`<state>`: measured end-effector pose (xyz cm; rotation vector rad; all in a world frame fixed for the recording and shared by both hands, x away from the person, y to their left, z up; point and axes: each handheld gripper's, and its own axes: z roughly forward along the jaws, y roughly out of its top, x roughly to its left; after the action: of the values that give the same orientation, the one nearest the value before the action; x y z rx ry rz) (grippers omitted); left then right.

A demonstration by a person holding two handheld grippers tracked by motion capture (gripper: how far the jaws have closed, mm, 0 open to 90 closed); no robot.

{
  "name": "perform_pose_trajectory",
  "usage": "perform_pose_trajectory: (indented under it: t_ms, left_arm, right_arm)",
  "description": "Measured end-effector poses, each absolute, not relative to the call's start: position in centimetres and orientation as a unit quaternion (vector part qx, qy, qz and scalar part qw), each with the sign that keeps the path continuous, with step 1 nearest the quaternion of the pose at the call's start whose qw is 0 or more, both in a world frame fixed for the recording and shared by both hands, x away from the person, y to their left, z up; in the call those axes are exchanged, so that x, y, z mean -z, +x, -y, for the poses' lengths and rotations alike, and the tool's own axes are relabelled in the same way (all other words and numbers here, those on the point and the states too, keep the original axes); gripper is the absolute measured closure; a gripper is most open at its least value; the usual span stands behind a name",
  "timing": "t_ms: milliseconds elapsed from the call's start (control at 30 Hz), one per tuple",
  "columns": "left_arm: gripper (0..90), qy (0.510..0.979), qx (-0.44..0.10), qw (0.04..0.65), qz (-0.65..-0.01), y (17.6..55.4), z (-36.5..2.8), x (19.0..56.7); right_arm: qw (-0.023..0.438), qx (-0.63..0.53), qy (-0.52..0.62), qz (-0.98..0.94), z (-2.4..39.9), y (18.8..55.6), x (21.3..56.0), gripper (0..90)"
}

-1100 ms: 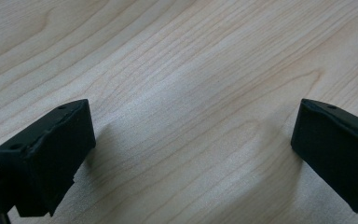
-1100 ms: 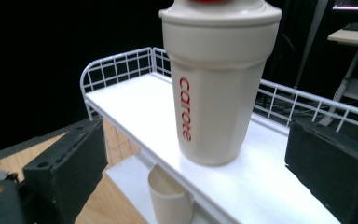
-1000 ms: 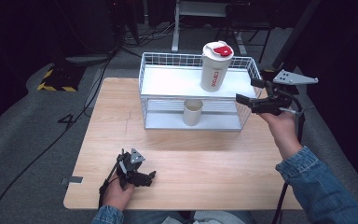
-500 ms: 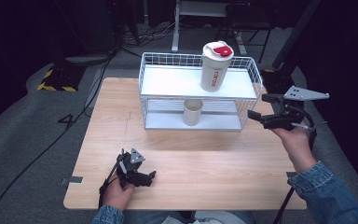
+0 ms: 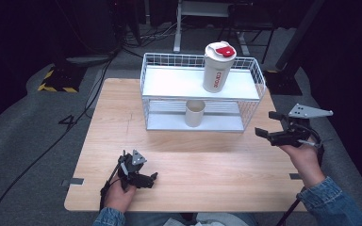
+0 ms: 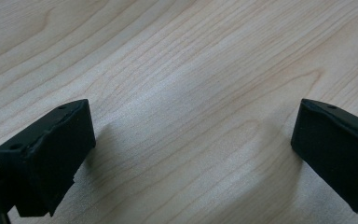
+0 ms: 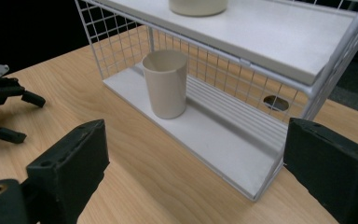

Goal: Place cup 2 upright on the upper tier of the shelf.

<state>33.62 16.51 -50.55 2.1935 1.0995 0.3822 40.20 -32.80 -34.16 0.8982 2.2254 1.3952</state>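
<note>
Cup (image 5: 194, 113) stands upright on the lower shelf of the white wire rack (image 5: 160, 106) in the high view, with a tumbler (image 5: 218, 67) above; the right gripper (image 5: 271, 126) hangs off the rack's right end, jaws apart with nothing between them, having just closed a little. Low on the table (image 5: 99, 132), the left gripper (image 5: 153, 177) rests.

Left gripper view — 2 jaws spread wide over bare wood.

Right gripper view — cup (image 7: 166, 82) ahead, well apart.
</note>
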Motion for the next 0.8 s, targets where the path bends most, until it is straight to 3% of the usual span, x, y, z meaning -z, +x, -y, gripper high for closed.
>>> perform_pose_trajectory:
  t_ms: [800]
  left_arm:
    - [0.1, 0.836, -0.146, 0.323, -0.419, 33.6, -16.5, 50.6]
  right_arm:
    - [0.152, -0.427, 0.356, -0.817, 34.0, 37.9, 41.6, 7.0]
